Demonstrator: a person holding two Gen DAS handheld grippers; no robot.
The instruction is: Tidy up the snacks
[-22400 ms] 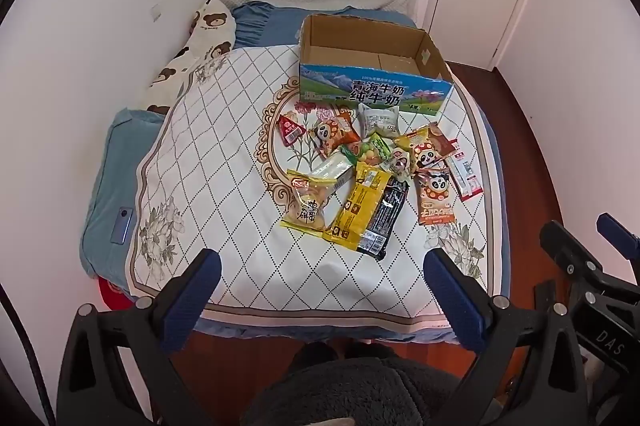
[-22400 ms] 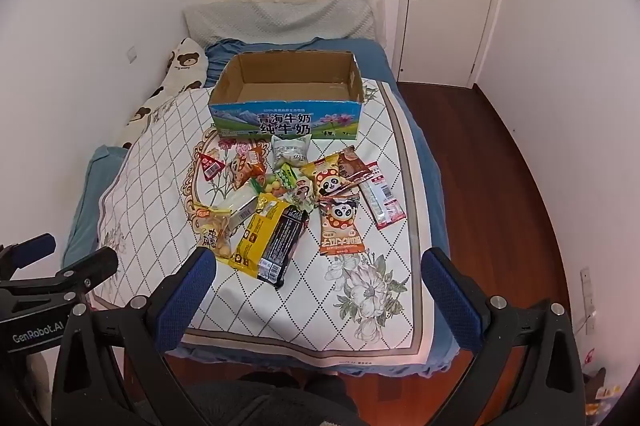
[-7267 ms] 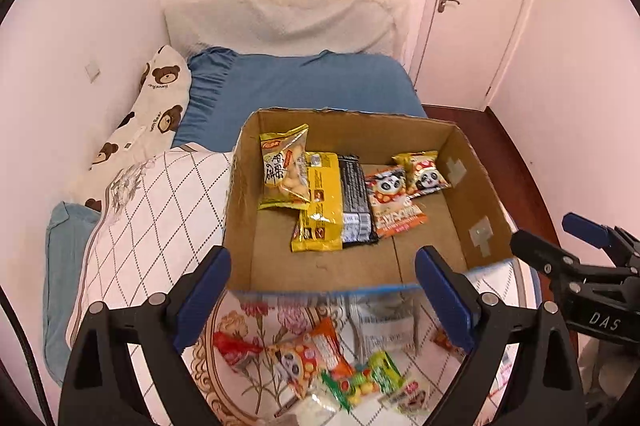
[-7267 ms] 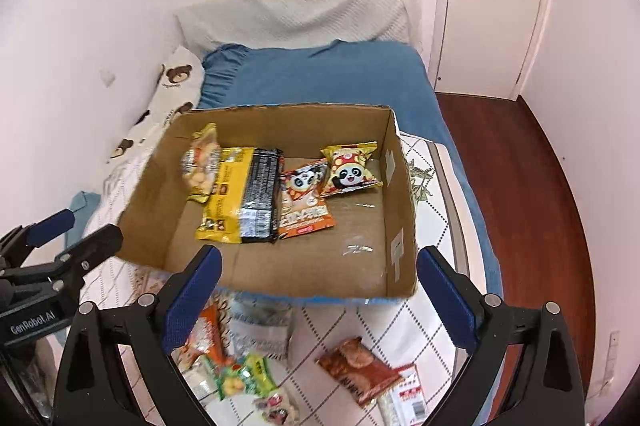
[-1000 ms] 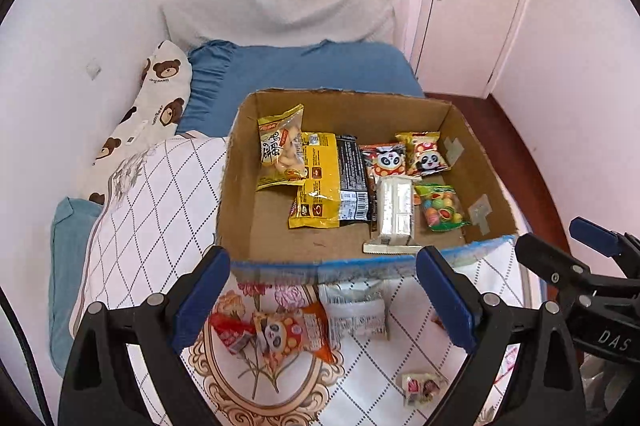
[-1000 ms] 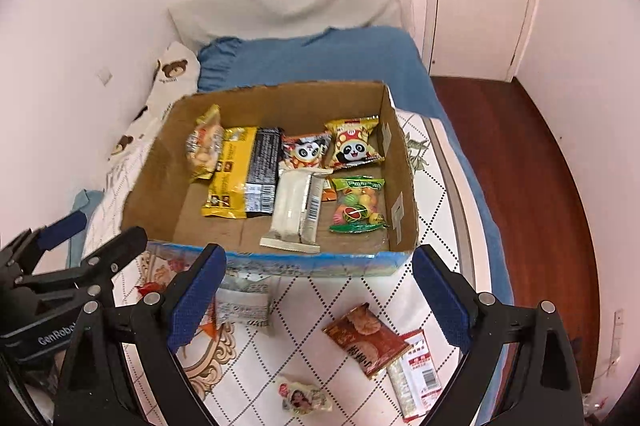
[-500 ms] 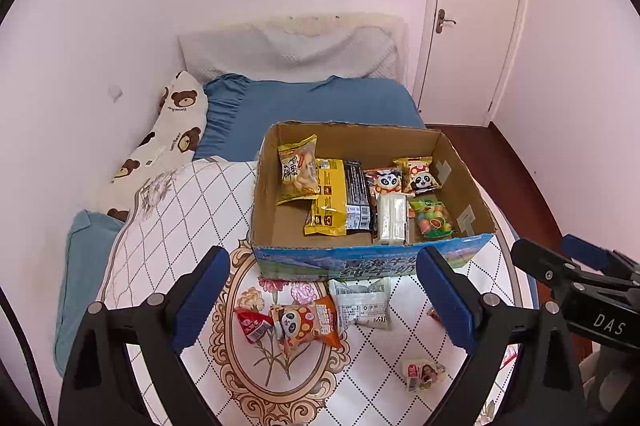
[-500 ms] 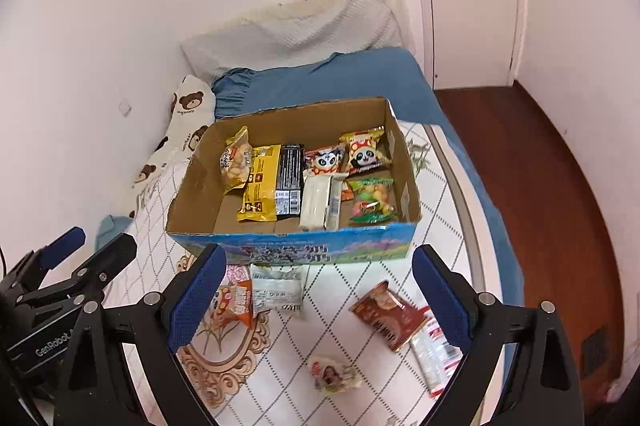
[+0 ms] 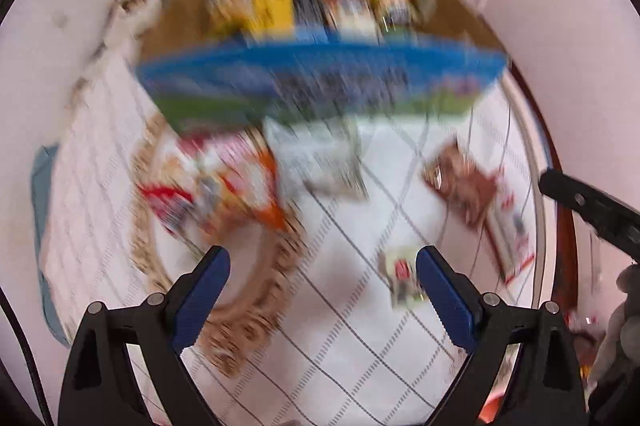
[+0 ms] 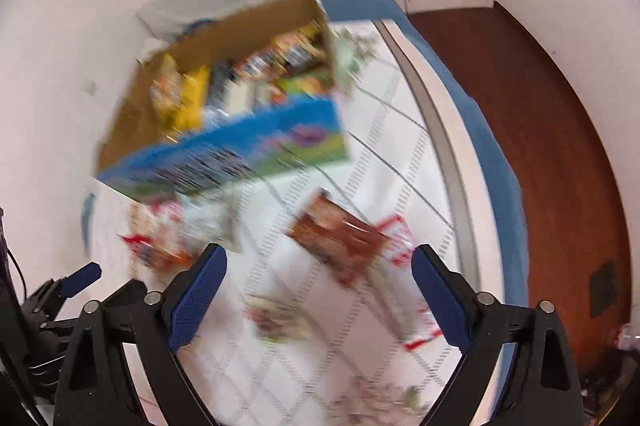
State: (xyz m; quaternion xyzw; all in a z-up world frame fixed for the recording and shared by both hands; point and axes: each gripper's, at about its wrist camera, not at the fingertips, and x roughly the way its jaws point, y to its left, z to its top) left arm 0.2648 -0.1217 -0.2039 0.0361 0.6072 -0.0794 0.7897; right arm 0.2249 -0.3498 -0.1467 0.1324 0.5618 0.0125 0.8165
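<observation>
Both views are motion-blurred. The cardboard box with a blue printed front [image 9: 320, 74] [image 10: 240, 150] stands on the bed and holds several snack packs. Loose snacks lie in front of it: an orange and red pack [image 9: 224, 182], a white-grey pack [image 9: 320, 162], a brown pack [image 9: 460, 182] [image 10: 336, 230], a red-and-white stick pack [image 9: 512, 230] [image 10: 400, 238] and a small pack [image 9: 404, 278] [image 10: 276, 318]. My left gripper [image 9: 322, 290] is open and empty above the quilt, its right finger beside the small pack. My right gripper [image 10: 318, 290] is open and empty above the brown pack.
The white diamond-pattern quilt [image 9: 340, 326] covers the bed. A blue sheet edge [image 10: 492, 154] and dark wooden floor [image 10: 560, 146] lie to the right. A teddy-bear pillow [image 9: 128, 6] is at the far left. The other gripper shows at the edge of each view.
Both grippers have dropped fast towards the quilt and the loose snacks; the box now sits higher and nearer in view. The right view has tilted. Both stay open.
</observation>
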